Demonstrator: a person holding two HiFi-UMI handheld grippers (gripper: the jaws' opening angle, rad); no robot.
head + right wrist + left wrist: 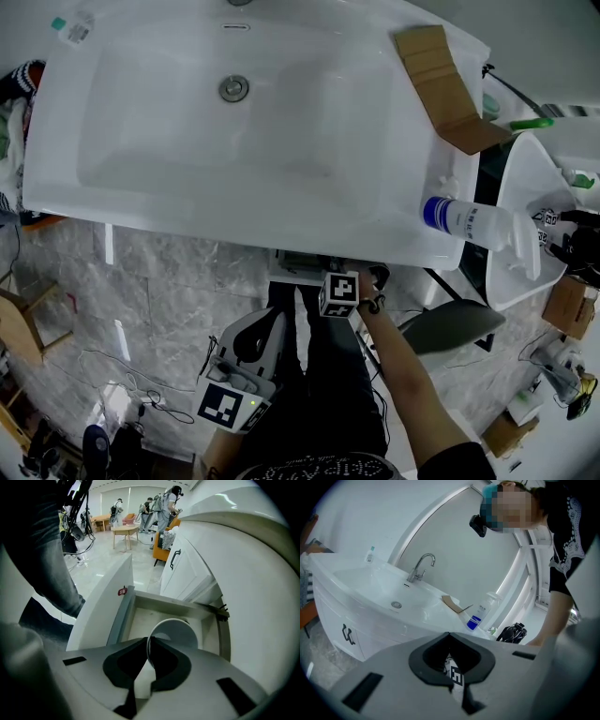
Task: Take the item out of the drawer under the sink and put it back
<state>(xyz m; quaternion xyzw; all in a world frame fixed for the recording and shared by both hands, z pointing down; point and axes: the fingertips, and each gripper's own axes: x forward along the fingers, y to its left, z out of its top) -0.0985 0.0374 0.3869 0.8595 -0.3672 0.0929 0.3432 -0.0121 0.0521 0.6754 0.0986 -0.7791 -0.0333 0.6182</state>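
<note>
The right hand-held gripper (149,643) is clenched on the rim of 1 white cup (176,632). The cup is just over the open drawer (140,616) under the sink (234,211). The jaws hide the cup's lower part. From the head view, the sink hides the drawer and the cup. The left hand-held gripper (449,634) is closed on nothing and is held low, away from the drawer.

The head view looks steeply down over the sink (169,122); the left gripper view shares it from low, farther off. The right gripper view sits close above the drawer (140,622).
</note>
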